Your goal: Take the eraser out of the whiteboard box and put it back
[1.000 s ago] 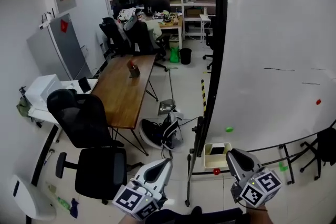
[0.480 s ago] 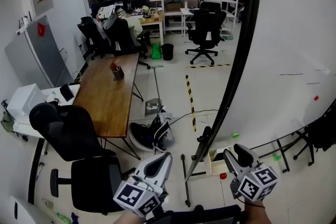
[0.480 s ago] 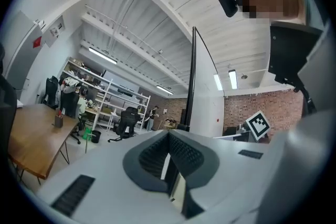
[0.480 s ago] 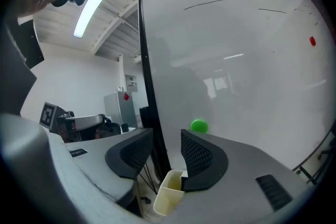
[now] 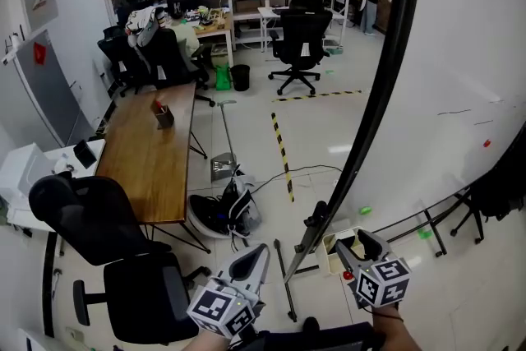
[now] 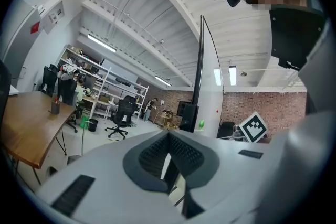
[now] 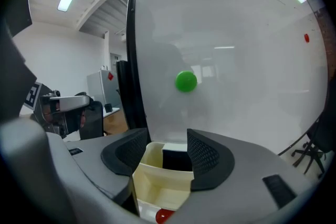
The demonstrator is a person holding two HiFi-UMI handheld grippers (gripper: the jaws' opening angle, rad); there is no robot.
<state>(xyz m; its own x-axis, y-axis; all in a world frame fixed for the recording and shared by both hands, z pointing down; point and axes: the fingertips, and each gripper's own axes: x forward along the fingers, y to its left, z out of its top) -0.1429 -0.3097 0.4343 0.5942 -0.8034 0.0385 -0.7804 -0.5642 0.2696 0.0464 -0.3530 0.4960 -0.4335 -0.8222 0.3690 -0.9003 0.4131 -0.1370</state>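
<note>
Whiteboard [image 5: 460, 53] upright, black frame down side edge. Wooden bench [image 5: 148, 152] well apart across floor, black office chair [image 5: 123, 251] at its near end. Left tool [image 6: 168, 136]: jaws together, nothing between. Right tool [image 7: 167, 140]: jaws wide and opening, whiteboard box [image 7: 160, 178] showing between them, pads not closed on it. Box cream, open-topped, near whiteboard's bottom edge by framed corner. Eraser [image 7: 176, 161] black, inside box, in compartment nearest whiteboard. Green magnet [image 7: 186, 82] on whiteboard above box. Small red round thing [image 7: 164, 214] just below box front.
</note>
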